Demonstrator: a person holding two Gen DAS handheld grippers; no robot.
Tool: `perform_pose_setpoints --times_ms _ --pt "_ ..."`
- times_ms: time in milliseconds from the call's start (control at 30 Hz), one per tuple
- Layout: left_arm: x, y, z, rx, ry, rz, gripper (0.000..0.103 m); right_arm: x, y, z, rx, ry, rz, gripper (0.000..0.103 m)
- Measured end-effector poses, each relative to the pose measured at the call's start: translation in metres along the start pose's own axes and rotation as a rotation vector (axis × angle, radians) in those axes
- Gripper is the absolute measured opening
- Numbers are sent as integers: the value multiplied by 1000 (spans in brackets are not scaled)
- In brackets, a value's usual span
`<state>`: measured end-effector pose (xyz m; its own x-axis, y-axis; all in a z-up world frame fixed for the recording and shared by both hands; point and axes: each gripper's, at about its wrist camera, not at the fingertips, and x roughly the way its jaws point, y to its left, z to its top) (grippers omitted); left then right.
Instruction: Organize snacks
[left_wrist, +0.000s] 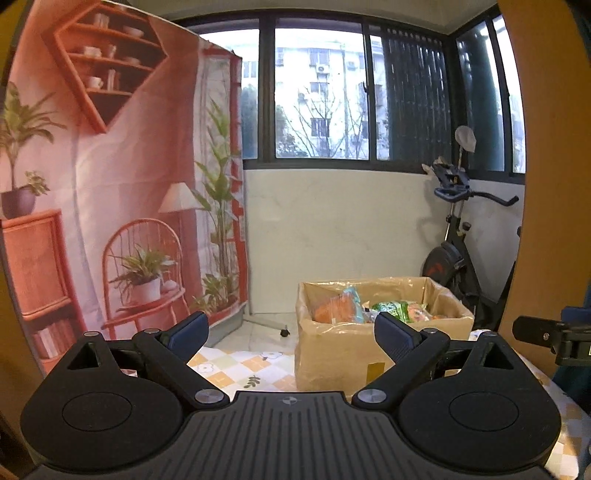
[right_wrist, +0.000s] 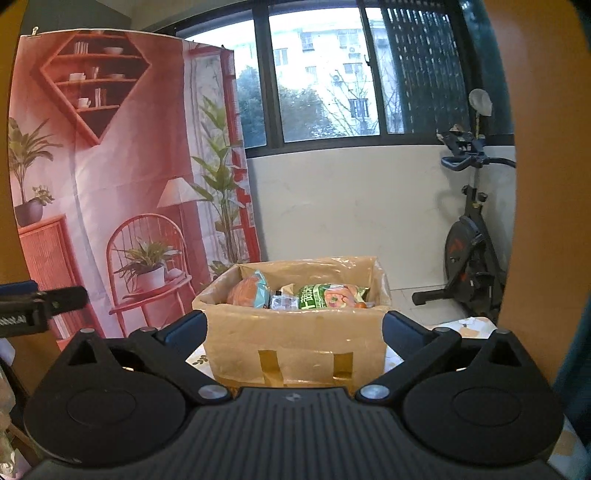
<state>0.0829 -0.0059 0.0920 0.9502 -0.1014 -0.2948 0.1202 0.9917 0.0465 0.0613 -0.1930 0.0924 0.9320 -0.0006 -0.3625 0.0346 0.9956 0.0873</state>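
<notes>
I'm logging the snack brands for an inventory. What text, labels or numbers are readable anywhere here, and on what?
Nothing reads clearly.
Green snack bag in the cardboard box: large white characters, too blurred to quote.
Orange-and-teal bag: no legible print.
Small clear packet: print too small.
Yellow sticker on the box: no print visible.
Backdrop: pictures only.

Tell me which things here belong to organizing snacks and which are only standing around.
For the job: cardboard box, green snack bag, orange snack bag, left gripper, right gripper, both open.

Standing around: exercise bike, printed backdrop, window.
</notes>
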Motion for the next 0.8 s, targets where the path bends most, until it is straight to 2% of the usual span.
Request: perform_pose_setpoints --times_ms 200,400,633,800 --pt "-47 1 4 -31 -10 -8 98 -41 -1 0 44 -16 -8 103" --pt "-82 -13 0 28 -42 9 98 -73 -5 -5 74 0 -17 103" --pt "-99 -15 -3 12 -48 -18 98 -97 0 -10 47 2 -42 103" --pt "-94 -14 -8 0 -32 -21 98 -105 6 -10 18 -7 -37 103"
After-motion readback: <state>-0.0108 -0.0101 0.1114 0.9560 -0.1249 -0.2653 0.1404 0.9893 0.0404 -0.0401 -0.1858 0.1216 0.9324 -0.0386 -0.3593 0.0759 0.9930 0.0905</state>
